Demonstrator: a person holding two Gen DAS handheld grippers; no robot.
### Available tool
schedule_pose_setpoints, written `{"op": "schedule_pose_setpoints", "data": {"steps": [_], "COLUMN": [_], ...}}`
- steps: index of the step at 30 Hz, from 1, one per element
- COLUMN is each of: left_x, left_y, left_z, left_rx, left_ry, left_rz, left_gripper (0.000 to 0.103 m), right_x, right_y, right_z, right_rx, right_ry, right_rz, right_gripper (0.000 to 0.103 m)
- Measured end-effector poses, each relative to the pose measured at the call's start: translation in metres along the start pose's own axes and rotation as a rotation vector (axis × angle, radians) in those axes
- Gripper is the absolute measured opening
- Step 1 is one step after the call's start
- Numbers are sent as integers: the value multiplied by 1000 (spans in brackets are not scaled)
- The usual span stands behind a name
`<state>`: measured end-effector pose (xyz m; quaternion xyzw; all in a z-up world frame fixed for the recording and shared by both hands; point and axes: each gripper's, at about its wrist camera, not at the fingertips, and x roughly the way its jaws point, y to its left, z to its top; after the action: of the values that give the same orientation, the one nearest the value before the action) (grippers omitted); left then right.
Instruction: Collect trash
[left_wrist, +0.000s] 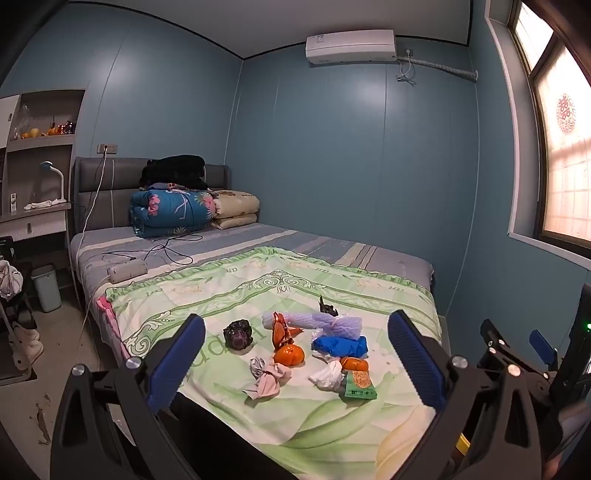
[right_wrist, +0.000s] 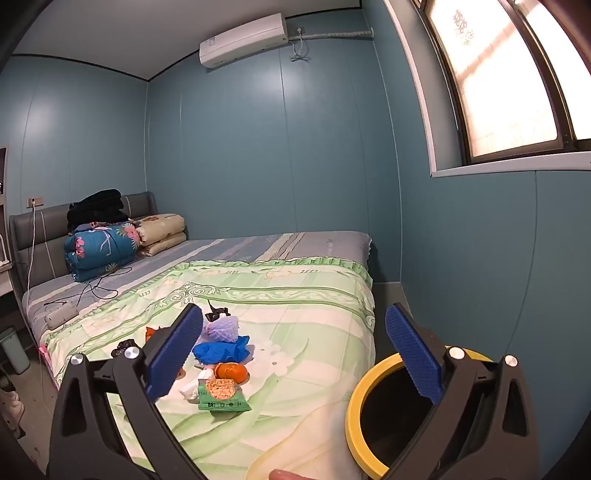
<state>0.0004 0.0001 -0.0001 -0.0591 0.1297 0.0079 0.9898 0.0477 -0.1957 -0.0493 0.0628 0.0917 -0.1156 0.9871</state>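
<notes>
Hovering over the near end of the bed, the left gripper (left_wrist: 295, 354) and the right gripper (right_wrist: 293, 354) both stand with their blue pads wide apart and nothing between them. Just beyond the left one, the trash lies in a loose heap on the green quilt (left_wrist: 258, 284): a dark crumpled wad (left_wrist: 239, 333), a pink tissue (left_wrist: 266, 376), an orange peel (left_wrist: 289, 355), a blue glove (left_wrist: 340, 347), a purple foam net (left_wrist: 334, 322), a white tissue (left_wrist: 327, 374) and a green snack wrapper (left_wrist: 360, 384).

Trouble could come from how tightly the pieces sit. I judge that a wide bite may catch two at once, or pinch the soft quilt along with a tissue. Light scraps like the wrapper could slip off the pads on the way across.

Only the right view shows the yellow-rimmed bin (right_wrist: 354, 406), near right of the heap, beside the bed. Only the left view shows the pink tissue, the pale bin (left_wrist: 46, 288) on the floor far left, and the shelves.
</notes>
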Motion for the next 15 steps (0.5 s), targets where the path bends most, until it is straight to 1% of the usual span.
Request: {"op": "schedule_pose_setpoints", "data": {"steps": [11, 13, 15], "left_x": [-2, -1, 0], "left_y": [0, 8, 7], "left_z": [0, -7, -5], "left_rx": [-1, -1, 0], "left_ry": [-3, -3, 2], "left_rz": [-6, -5, -4], "left_gripper": [96, 96, 96], "right_x": [0, 0, 0], "right_y": [0, 0, 0], "right_z": [-1, -1, -1], "right_rx": [-2, -2, -2], "right_ry": [0, 0, -1], "right_rz": [-1, 0, -1], "right_gripper": [95, 95, 95]}}
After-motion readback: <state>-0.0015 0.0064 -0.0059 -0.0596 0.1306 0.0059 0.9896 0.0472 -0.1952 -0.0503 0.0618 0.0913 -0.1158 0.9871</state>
